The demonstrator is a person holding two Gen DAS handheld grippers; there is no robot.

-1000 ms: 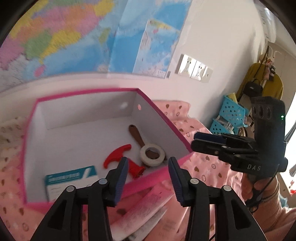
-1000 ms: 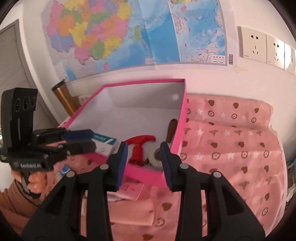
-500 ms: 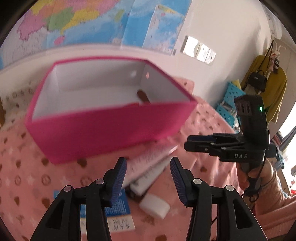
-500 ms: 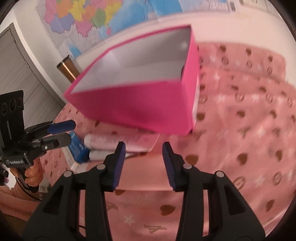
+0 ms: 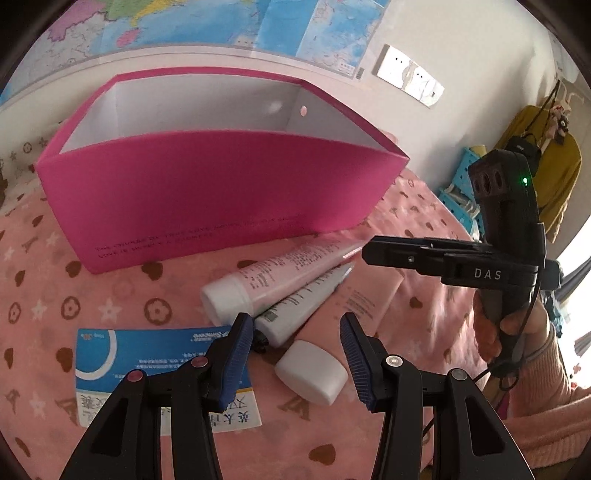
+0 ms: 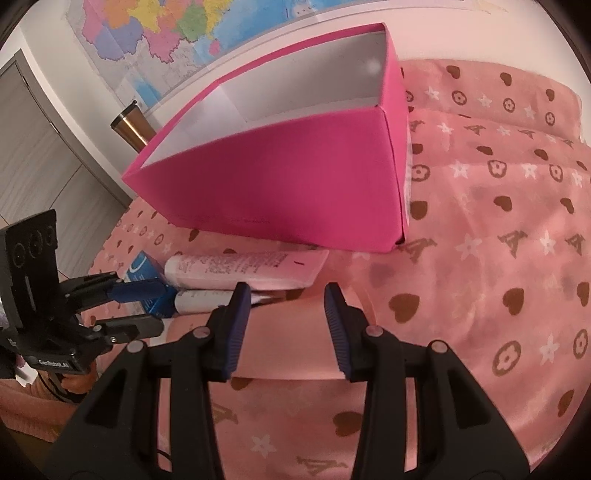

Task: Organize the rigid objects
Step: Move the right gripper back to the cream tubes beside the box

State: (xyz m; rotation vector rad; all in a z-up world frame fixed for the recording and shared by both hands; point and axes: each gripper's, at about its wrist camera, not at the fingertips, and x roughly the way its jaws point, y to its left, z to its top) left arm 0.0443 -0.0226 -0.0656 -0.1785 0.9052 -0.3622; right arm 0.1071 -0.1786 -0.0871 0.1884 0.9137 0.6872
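Pink box (image 5: 207, 206) stands upright on the pink patterned cloth (image 6: 498, 258), open top, white inside; contents not visible from here. Just in front of it lie 2 tubes side by side, touching: pink tube (image 5: 291, 269) w/ white cap, and white tube (image 5: 303, 306) below it. White cap-like block (image 5: 312, 371) lies near them, beside a blue-white carton (image 5: 147, 354). Left hand-held gripper (image 5: 297, 354) hovers over the block and tube ends, fingers apart, nothing clamped. Right hand-held gripper (image 6: 288, 325) also apart, empty, its left tip near the white tube's end. Maps (image 5: 207, 22) on wall behind.
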